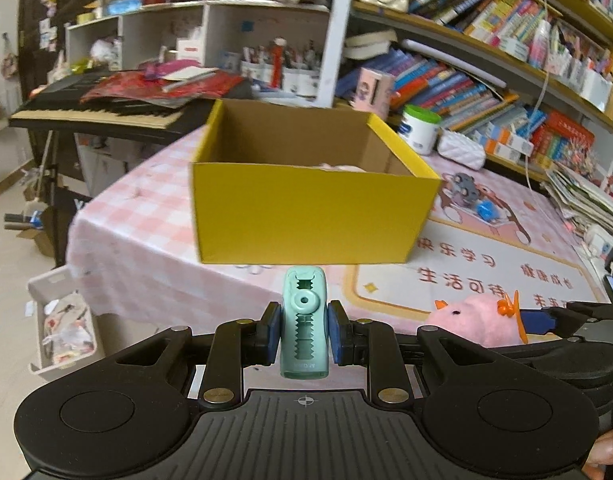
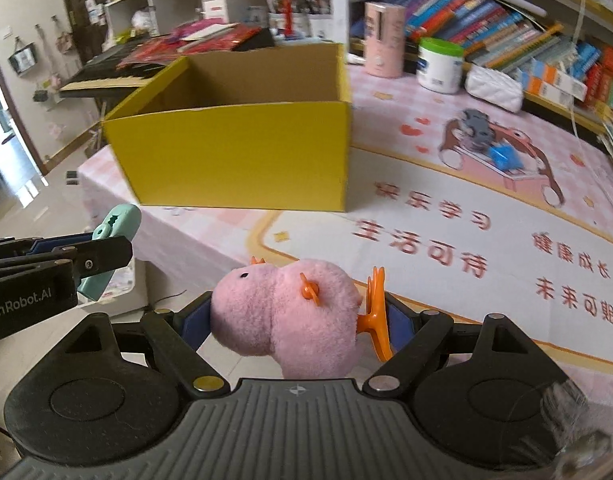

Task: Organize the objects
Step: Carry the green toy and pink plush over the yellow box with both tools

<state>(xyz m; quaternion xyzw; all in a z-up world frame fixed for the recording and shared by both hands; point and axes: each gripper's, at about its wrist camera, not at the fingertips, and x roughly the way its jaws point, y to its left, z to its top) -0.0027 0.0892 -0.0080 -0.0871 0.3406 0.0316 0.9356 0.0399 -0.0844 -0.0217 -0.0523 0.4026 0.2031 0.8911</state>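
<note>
My left gripper is shut on a mint-green plastic clip, held upright in front of an open yellow cardboard box. Something pale pink lies inside the box. My right gripper is shut on a pink plush toy with orange parts, held over the table's near edge, in front of the box. The plush also shows at the right in the left wrist view. The clip and left gripper show at the left in the right wrist view.
The box stands on a table with a pink checked cloth and a printed cartoon mat. A white jar with a green lid, a pink canister and a white pouch stand behind. Bookshelves and a keyboard lie beyond.
</note>
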